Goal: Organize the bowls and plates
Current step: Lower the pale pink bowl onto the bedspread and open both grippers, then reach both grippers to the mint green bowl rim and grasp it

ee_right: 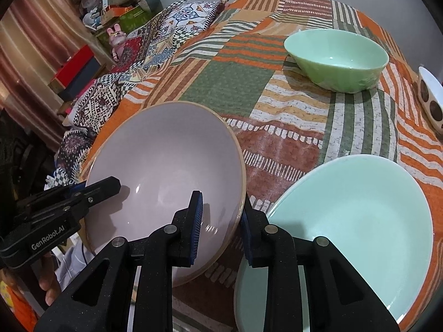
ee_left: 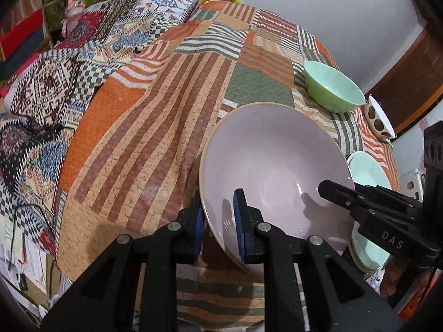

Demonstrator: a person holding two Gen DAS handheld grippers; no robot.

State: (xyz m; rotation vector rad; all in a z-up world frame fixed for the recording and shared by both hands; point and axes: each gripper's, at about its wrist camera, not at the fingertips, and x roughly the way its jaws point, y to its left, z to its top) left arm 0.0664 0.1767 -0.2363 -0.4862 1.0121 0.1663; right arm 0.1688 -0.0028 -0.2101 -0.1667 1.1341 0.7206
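A pale pink plate point(ee_left: 271, 166) is held above the patchwork cloth by both grippers. My left gripper point(ee_left: 218, 221) is shut on its near left rim, one pad inside and one outside. My right gripper point(ee_right: 221, 221) is shut on its right rim; the pink plate shows in the right wrist view point(ee_right: 166, 171) too. The right gripper also shows at the right of the left wrist view point(ee_left: 346, 196). A mint green plate point(ee_right: 357, 215) lies on the cloth just right of the pink one. A green bowl point(ee_right: 337, 58) stands further back. A white bowl with brown dots point(ee_right: 430, 99) stands at the right edge.
The patchwork tablecloth point(ee_left: 155, 116) covers the surface. A patterned quilt point(ee_left: 55, 83) lies bunched along the left. Boxes and a pink toy rabbit point(ee_left: 73, 8) stand at the far left. A wall is behind the far edge.
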